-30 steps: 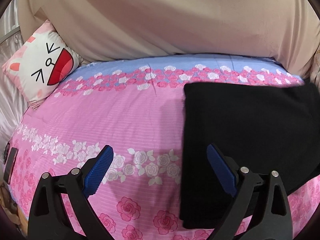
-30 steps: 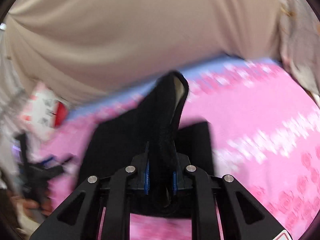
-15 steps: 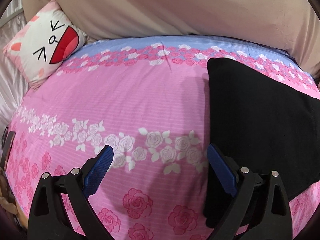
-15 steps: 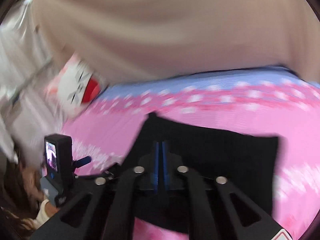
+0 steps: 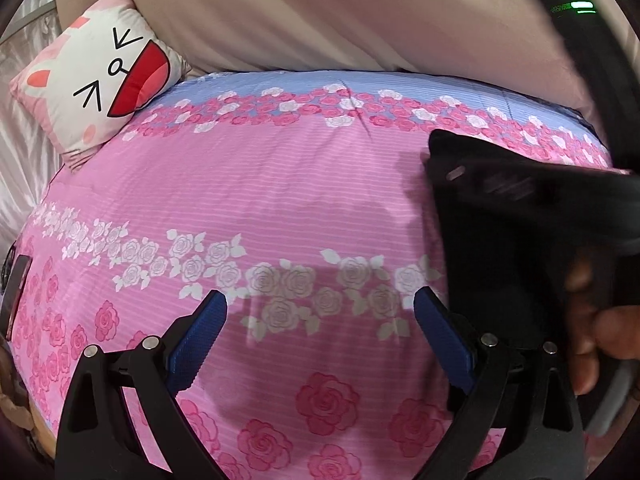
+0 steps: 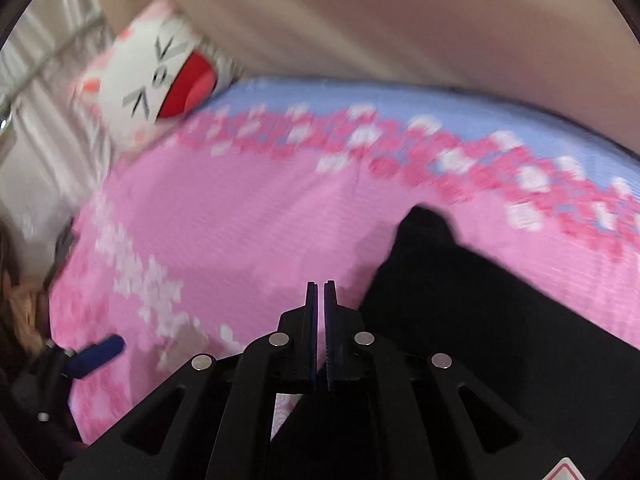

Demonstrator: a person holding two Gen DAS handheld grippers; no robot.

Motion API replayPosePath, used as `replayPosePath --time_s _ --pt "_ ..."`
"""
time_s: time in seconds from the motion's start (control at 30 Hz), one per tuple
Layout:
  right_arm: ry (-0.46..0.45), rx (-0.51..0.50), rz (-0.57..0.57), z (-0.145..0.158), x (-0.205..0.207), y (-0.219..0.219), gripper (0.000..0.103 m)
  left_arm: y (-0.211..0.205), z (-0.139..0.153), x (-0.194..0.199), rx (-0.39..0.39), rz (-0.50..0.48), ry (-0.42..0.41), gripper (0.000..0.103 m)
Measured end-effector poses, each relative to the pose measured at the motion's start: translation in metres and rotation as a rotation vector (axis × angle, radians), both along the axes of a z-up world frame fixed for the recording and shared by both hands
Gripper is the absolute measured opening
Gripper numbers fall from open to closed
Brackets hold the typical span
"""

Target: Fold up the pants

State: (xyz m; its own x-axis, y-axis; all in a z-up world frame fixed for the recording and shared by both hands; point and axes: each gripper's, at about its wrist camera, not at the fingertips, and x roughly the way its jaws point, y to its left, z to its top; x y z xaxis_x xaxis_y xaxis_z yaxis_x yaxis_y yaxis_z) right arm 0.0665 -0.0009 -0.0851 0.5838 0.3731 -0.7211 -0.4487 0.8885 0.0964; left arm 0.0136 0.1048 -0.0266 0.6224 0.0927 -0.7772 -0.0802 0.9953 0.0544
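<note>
My left gripper [image 5: 320,320] sits low over the near part of the bed, its 2 blue-padded fingers [image 5: 198,340] spread wide with nothing but pink rose-print sheet [image 5: 248,200] showing in the gap. It holds nothing. Its right finger stands just beside the left edge of the black pants [image 5: 500,264], and I cannot tell whether it touches the cloth.

My right gripper [image 6: 320,292] points forward and slightly left across the bed, its 2 pads drawn almost together with only a thin slit between them. I see no fabric in that slit. In the left wrist view this gripper crosses the right side as a blurred black body, with the person's right hand [image 5: 596,336] wrapped on its handle.

The pants lie flat on the right half of the bed, a dark folded slab. In the right wrist view the pants [image 6: 480,300] have a left edge running up from beside my closed fingers to a raised corner pointing toward the far side.

To the left of that edge the sheet is open, from the near white-rose band to the blue band at the far side. A cat-face pillow [image 5: 104,80] rests at the far left corner, well apart from the pants. A beige curtain [image 5: 340,12] bounds the far side.
</note>
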Motion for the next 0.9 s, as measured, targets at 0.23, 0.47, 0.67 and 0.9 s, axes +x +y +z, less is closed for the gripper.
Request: replayPosePath --time_s 0.23,0.47,0.67,0.9 --pt "0.014 -0.108 -0.015 -0.027 0.018 0.022 0.009 0.003 -0.004 0.005 0.003 0.005 0.014 0.092" --pt "-0.012 0.111 -0.077 0.008 -0.021 -0.024 0.009 0.005 -0.002 -0.001 0.032 0.012 0.009 0.092" --pt "0.043 0.094 -0.136 -0.004 -0.057 -0.077 0.009 0.014 -0.001 0.001 0.029 0.045 0.006 0.092" --pt "-0.054 0.025 -0.086 -0.027 -0.067 -0.047 0.011 0.027 0.005 -0.001 0.033 0.119 0.007 0.092"
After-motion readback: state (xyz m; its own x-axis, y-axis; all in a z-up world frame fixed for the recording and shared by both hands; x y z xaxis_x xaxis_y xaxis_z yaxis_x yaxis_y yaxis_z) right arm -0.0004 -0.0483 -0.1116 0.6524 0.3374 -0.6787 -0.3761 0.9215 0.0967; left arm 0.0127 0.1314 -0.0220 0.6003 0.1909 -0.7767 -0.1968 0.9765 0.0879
